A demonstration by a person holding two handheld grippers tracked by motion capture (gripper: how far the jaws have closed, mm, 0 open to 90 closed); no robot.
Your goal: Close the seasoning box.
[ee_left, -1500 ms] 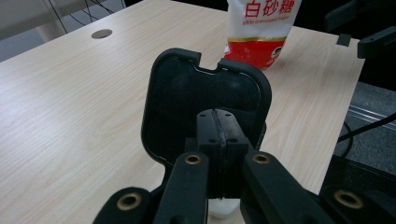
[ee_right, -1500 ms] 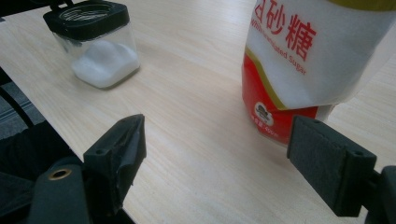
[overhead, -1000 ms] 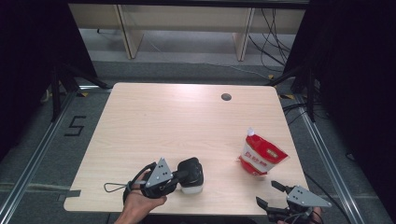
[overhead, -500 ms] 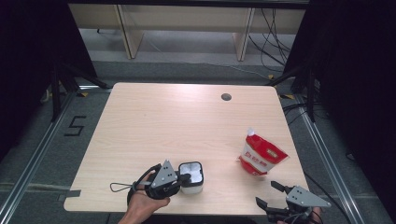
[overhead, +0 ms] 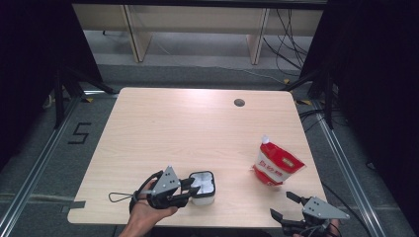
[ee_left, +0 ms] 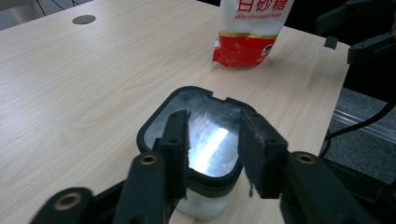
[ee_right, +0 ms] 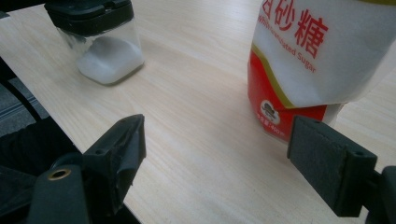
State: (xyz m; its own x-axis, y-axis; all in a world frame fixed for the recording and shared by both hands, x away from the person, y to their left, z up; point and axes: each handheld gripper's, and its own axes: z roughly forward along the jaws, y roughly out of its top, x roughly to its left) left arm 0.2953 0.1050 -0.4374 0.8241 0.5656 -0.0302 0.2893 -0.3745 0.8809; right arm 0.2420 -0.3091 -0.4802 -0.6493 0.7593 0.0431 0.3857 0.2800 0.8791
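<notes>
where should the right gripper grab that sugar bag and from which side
Probably the sugar bag just under its white spout, where it narrows. The bag leans, its wide base nearest the right gripper, so come from the table's near edge with the wide-open jaws raised.

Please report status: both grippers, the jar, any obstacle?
Left gripper just opening over jar, pads off lid. Right gripper open. Sugar pouch apart.

light: bright overhead | surround: dark | glare: jar lid (ee_left: 205, 140) | fg blurry

sugar bag (ee_right: 299, 51) — "Granulated Sugar"
</notes>
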